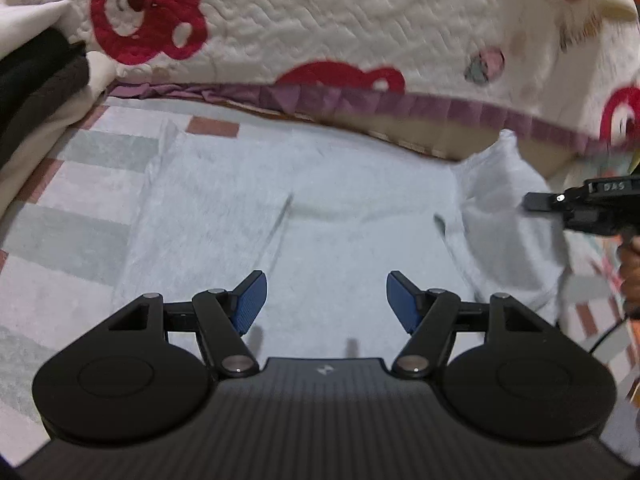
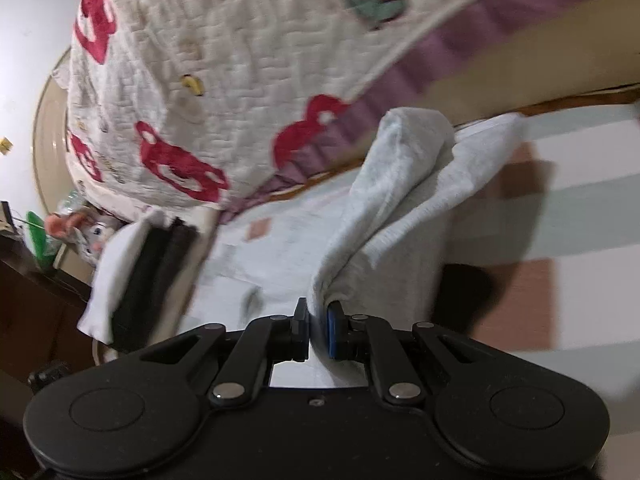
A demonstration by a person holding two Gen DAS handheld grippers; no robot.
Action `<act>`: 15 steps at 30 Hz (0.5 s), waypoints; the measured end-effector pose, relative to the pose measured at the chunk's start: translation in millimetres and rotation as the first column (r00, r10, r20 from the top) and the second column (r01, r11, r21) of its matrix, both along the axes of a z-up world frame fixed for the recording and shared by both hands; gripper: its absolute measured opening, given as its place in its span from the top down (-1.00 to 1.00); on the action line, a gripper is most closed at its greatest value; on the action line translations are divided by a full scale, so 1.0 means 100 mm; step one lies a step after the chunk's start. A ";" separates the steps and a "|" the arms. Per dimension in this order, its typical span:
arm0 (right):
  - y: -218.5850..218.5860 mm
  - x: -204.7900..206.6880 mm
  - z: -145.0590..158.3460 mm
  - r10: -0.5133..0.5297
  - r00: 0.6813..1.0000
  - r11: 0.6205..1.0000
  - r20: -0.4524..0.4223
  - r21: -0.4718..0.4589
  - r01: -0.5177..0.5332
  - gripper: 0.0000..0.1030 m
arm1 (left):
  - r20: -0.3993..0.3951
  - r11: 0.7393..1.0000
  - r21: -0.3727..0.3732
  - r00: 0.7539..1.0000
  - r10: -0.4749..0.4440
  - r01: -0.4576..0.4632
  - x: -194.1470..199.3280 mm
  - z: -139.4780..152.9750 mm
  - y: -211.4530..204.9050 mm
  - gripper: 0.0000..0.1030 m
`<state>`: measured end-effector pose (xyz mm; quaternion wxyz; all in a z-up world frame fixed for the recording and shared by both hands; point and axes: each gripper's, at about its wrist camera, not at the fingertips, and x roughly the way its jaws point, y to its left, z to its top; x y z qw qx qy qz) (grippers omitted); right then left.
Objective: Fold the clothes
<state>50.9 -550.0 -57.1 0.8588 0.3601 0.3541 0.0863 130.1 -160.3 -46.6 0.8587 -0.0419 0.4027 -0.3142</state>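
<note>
Pale grey garment (image 1: 340, 208) spread flat over a mat (image 1: 80, 184) chequered in white, grey-green and dusty pink, just in front of the frilled purple hem (image 1: 400, 102) of a cream quilted cover (image 1: 320, 20) printed with red bears; one side of the garment (image 2: 400, 200) lifted off the mat into a loose upright fold, its edge pinched between the black and blue pads of the right gripper (image 2: 318, 330), clamped tight on the cloth; seen from the left wrist, that same raised flap at the garment's right side, with the right gripper (image 1: 536, 202) at its outer edge and a hand (image 1: 630, 276) behind it, blurred; left gripper (image 1: 323, 300) poised above the near part of the garment, blue pads (image 1: 250, 304) spread wide apart with nothing between them, contact with the cloth not discernible; beside the garment, on the side opposite the lifted flap, a stack of folded clothes (image 2: 152, 268) in white and black, at the foot of the quilted cover; beyond that stack, a small clutter of soft toys (image 2: 76, 228) and a green item, too blurred to name; beneath the purple hem, a strip of tan base (image 1: 420, 136) meeting the mat.
</note>
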 end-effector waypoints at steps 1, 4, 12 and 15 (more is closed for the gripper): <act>0.10 0.10 0.02 0.016 1.000 1.000 0.002 -0.001 -0.016 0.79 | 0.004 1.000 -0.006 1.000 -0.003 0.003 0.02 0.00 0.03 -0.28; 0.52 0.44 0.06 0.089 0.996 0.996 -0.025 -0.007 -0.090 0.79 | 0.023 1.000 -0.018 1.000 0.007 -0.007 0.10 0.03 0.13 -0.28; 1.74 1.29 -0.31 0.267 0.954 0.963 -0.139 0.002 -0.269 0.79 | -0.187 0.963 -0.171 0.966 0.177 -0.209 0.54 -0.37 0.63 -0.24; 1.99 1.45 -0.65 0.243 0.946 0.964 -0.214 -0.058 -0.261 0.79 | -0.310 0.943 -0.125 0.915 0.257 -0.307 0.64 -0.68 0.73 -0.13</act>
